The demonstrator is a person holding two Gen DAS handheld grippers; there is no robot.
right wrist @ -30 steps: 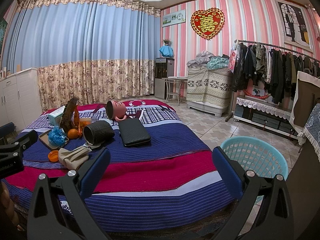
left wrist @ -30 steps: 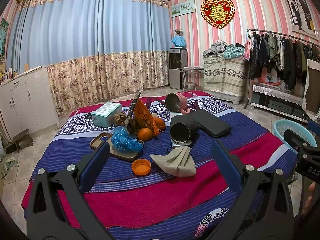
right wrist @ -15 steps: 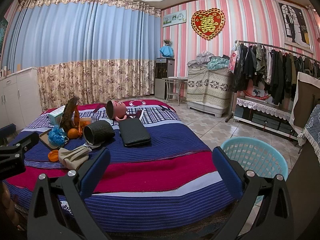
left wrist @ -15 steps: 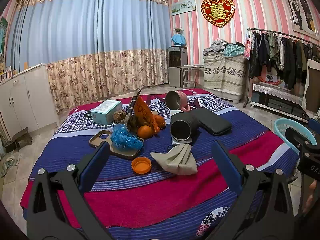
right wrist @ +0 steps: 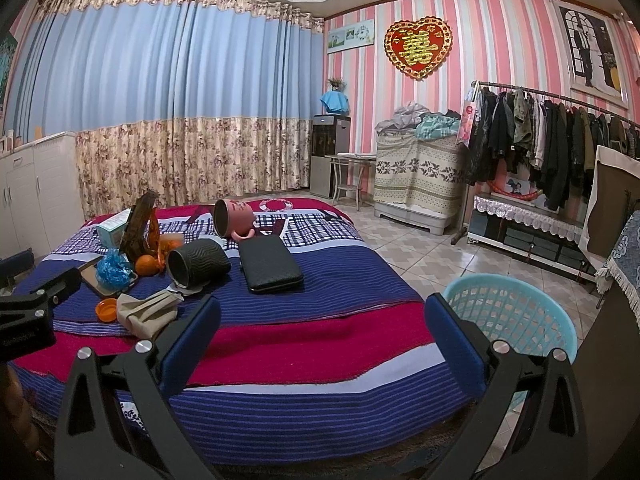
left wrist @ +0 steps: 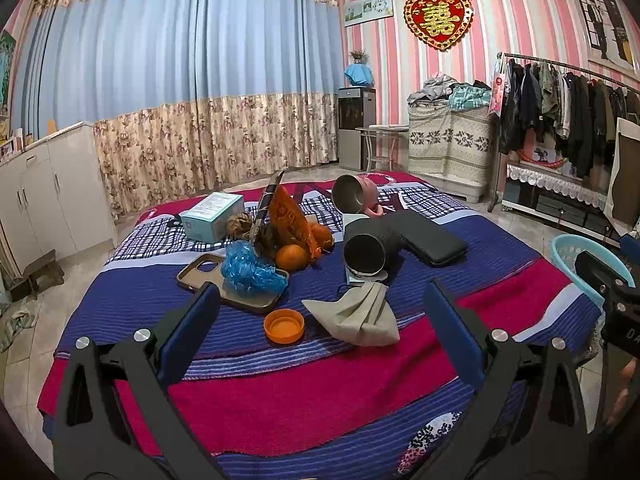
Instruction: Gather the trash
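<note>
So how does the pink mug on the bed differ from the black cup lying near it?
The pink mug is smooth with a handle and a metallic-looking inside; the black cup has a wavy ribbed wall and no handle in view. The pink mug lies farther back on the checked part of the bedspread; the black cup lies nearer, beside the black wallet. Both are tipped on their sides, mouths open toward the cameras.

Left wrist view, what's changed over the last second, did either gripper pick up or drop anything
Almost nothing. The left gripper has eased slightly toward the bed, so the orange cap and beige pouch sit a touch lower in its view. Nothing was grasped or released. The right gripper stays put, both remain open and empty, and the basket hasn't moved.
</note>
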